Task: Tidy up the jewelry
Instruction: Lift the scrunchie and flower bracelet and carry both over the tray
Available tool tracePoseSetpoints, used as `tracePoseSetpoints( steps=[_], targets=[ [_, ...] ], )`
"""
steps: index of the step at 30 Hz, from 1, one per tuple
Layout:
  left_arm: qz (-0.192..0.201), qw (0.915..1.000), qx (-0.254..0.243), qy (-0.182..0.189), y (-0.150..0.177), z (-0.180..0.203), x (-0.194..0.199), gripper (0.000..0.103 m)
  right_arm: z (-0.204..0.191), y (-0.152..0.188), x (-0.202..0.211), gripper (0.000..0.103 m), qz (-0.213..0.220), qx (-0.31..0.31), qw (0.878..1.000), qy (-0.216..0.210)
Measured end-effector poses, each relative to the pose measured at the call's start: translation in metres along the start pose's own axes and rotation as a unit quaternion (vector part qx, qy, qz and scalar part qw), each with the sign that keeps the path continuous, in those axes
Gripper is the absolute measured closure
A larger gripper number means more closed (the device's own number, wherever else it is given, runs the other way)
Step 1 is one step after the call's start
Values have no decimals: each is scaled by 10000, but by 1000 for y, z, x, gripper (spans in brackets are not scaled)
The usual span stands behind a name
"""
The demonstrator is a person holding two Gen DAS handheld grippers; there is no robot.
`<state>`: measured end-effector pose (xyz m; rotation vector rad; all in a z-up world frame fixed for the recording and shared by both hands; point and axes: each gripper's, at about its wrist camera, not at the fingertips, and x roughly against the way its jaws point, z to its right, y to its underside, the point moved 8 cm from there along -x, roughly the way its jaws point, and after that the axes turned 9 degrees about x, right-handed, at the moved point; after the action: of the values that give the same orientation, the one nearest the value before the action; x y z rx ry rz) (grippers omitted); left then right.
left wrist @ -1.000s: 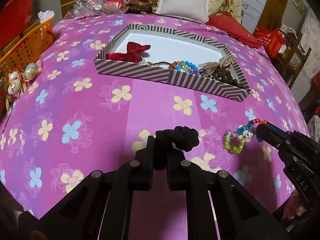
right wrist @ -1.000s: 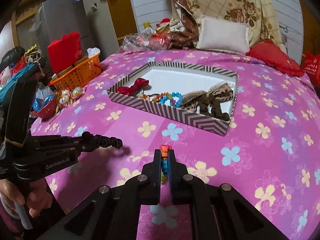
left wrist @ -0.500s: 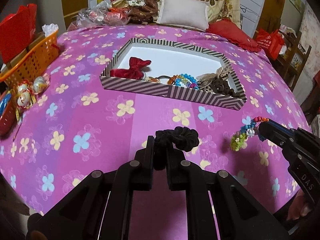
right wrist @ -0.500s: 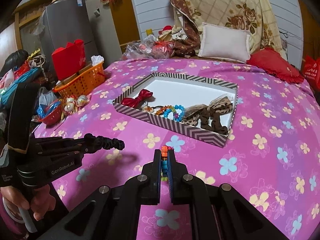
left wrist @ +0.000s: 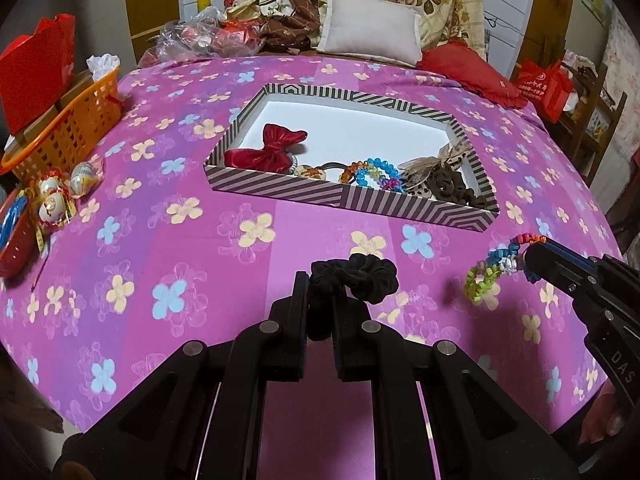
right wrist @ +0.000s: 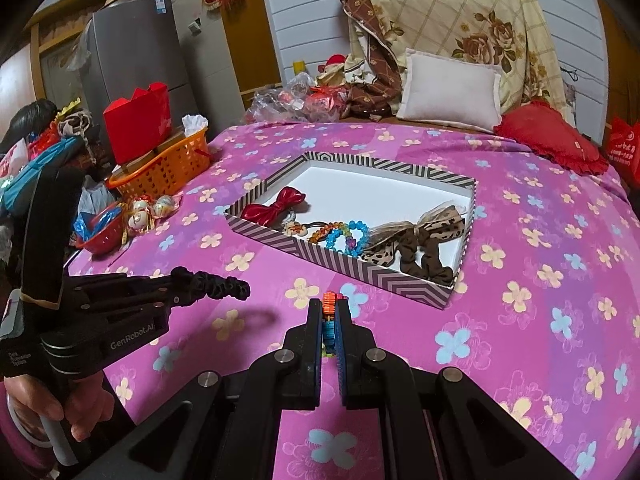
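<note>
My left gripper (left wrist: 320, 284) is shut on a black scrunchie (left wrist: 360, 278), which hangs above the pink flowered cover. From the right wrist view that scrunchie (right wrist: 212, 285) sticks out of the left gripper (right wrist: 176, 286) at the left. My right gripper (right wrist: 329, 308) is shut on a multicoloured coil bracelet (right wrist: 329, 320); in the left wrist view the bracelet (left wrist: 494, 268) dangles from the right gripper (left wrist: 534, 258). Beyond both stands a striped box (left wrist: 280, 190) with a white floor. It holds a red bow (left wrist: 266, 152), bead bracelets (left wrist: 372, 174), a leopard bow and a brown scrunchie (left wrist: 452, 188).
An orange basket (left wrist: 68, 132) with a red box stands at the left edge of the bed, with small figurines (left wrist: 52, 200) and a red bowl nearby. A white pillow (left wrist: 368, 32), a red cushion (left wrist: 468, 68) and bagged clutter lie at the far end. A hand (right wrist: 44, 404) grips the left handle.
Both views have lifted and tilted a little, so the striped box sits lower and fuller in frame. The scrunchie and the bracelet stay clamped as before.
</note>
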<state>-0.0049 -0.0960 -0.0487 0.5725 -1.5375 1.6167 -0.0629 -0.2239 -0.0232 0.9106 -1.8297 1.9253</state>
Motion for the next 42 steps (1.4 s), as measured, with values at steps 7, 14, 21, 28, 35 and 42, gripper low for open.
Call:
tracePoseSetpoints(
  steps=[7, 14, 21, 28, 35, 42],
  targets=[
    [33, 10000, -18, -42, -12, -1, -6, 94, 0, -10, -7, 98, -14, 83, 10000, -17],
    [48, 10000, -48, -11, -27, 1, -12, 94, 2, -20, -16, 98, -33, 131, 9999, -22],
    [24, 10000, -12, 60, -43, 2, -17, 94, 5, -29, -26, 98, -61, 182, 9998, -31],
    [-32, 9997, 63, 247, -67, 4, -27, 94, 19, -53, -36, 98, -4, 109, 9999, -15],
    [-199, 9986, 244, 420, -97, 6, -51, 94, 32, -82, -59, 98, 27, 84, 10000, 19],
    [-134, 9993, 317, 174, -126, 2, -81, 94, 49, -99, -99, 98, -69, -127, 9999, -30]
  ],
)
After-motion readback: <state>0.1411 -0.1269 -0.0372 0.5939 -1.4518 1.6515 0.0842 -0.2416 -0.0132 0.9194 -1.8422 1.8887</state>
